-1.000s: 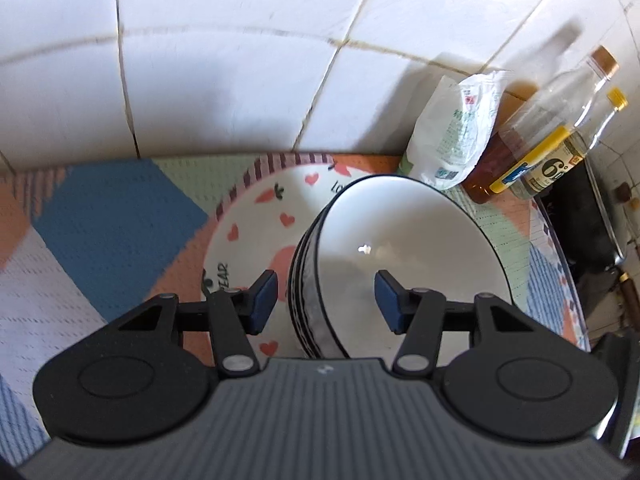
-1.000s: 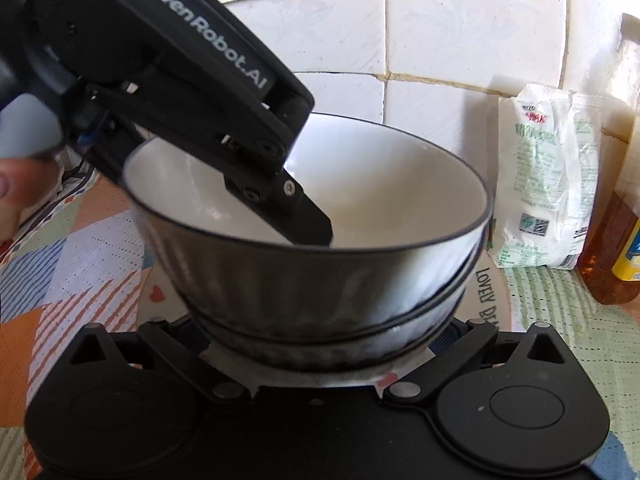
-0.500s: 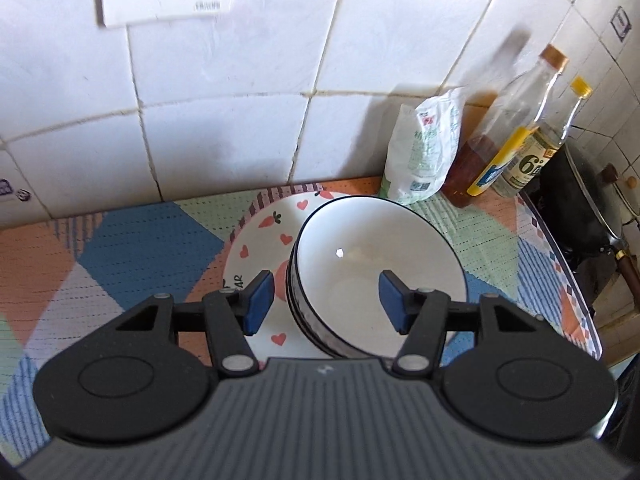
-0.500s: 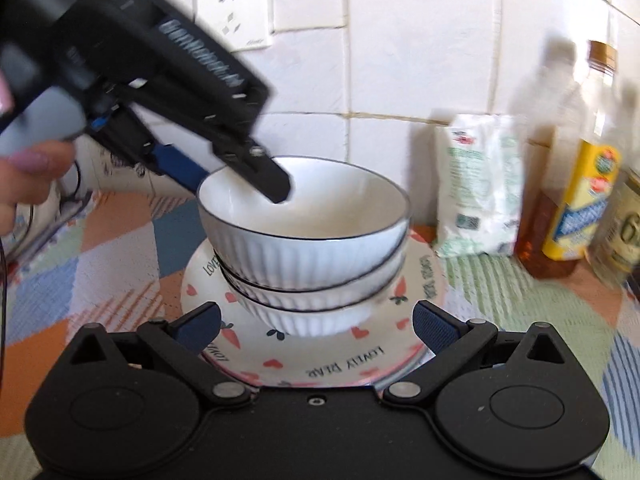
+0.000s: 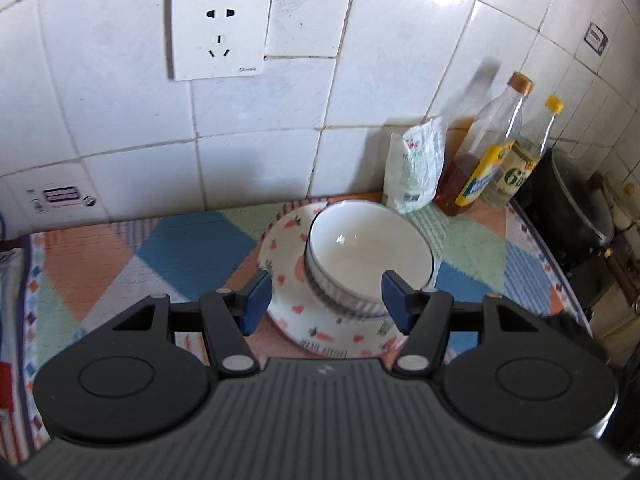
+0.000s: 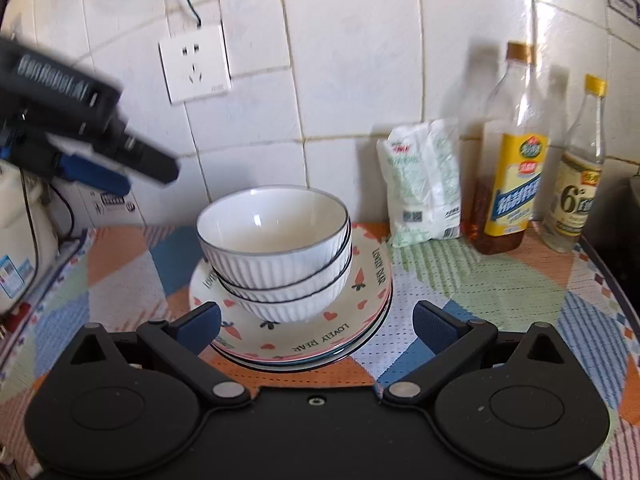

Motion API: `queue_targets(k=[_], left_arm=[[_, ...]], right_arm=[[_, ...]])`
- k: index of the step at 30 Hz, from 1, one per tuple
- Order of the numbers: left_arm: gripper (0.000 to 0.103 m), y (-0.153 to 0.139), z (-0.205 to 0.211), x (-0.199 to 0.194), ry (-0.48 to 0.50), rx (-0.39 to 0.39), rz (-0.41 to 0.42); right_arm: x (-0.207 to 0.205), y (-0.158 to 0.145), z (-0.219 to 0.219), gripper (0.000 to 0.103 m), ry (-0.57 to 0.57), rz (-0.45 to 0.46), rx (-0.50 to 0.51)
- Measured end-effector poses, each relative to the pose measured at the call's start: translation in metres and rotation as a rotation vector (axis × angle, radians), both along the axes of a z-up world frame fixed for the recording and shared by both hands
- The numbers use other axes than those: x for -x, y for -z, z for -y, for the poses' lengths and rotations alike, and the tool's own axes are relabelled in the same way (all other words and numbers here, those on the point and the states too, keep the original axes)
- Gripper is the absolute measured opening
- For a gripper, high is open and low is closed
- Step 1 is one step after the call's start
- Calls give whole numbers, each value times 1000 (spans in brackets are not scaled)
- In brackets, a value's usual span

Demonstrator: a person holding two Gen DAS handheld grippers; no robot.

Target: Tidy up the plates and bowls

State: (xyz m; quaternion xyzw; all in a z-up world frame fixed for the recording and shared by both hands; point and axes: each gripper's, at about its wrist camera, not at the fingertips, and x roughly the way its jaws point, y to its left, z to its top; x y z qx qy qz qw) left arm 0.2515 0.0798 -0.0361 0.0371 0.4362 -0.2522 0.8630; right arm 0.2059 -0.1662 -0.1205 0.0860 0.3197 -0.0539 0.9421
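Three white ribbed bowls with dark rims are nested in a stack on a pile of plates; the top plate has hearts, carrots and "LOVELY BEAR" lettering. The same bowl stack and plate show in the left wrist view. My left gripper is open and empty, raised above and in front of the stack; it shows at the upper left of the right wrist view. My right gripper is open and empty, low in front of the plates.
A white-green bag, an oil bottle and a vinegar bottle stand against the tiled wall at the right. A wall socket is above. A dark pot sits far right. A patterned cloth covers the counter.
Both grippers have drawn back and up from the bowl stack. The left gripper, whose finger reached into the top bowl, is now clear of it. The stack has stayed on the plates.
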Motion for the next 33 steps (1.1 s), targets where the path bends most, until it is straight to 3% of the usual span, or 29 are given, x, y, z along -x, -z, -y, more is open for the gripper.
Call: queue_targets(k=[8,18,27,33], left_arm=[[60,-19,-19,54,-3,-43,11],[65,-50,-38,117,-17,-57,32],[74,-52,-44,161,-37,-100,48],[80,-49,-44,178,-75,-145,77]], right_arm=[[32,-34,-12,103,28,32,26],[68,-71,-37,103,3,8,84],[103,-91,-44,103,34,-43,65],[119,-105,-52,103,92,-93,113]])
